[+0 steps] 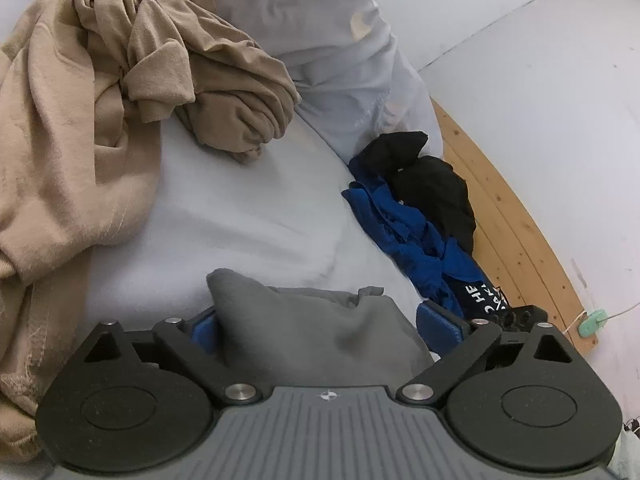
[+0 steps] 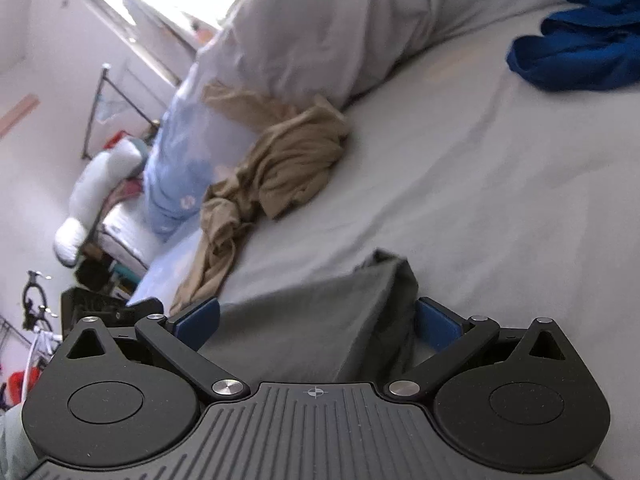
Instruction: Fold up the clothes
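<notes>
With both claws, left claw [image 1: 320, 326] and right claw [image 2: 318, 322], spread wide around the grey garment [image 1: 316, 328], apparently unclamped, we should pinch matching corners.

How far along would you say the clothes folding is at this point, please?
Nothing looks folded yet. The grey garment lies between the open jaws of both the left gripper and the right gripper. The tan clothes and the blue garment remain crumpled.

Left blue pad of the left gripper [image 1: 320, 322] half hidden behind grey garment [image 1: 312, 328]; printed lettering [image 1: 482, 300] cut short.
</notes>
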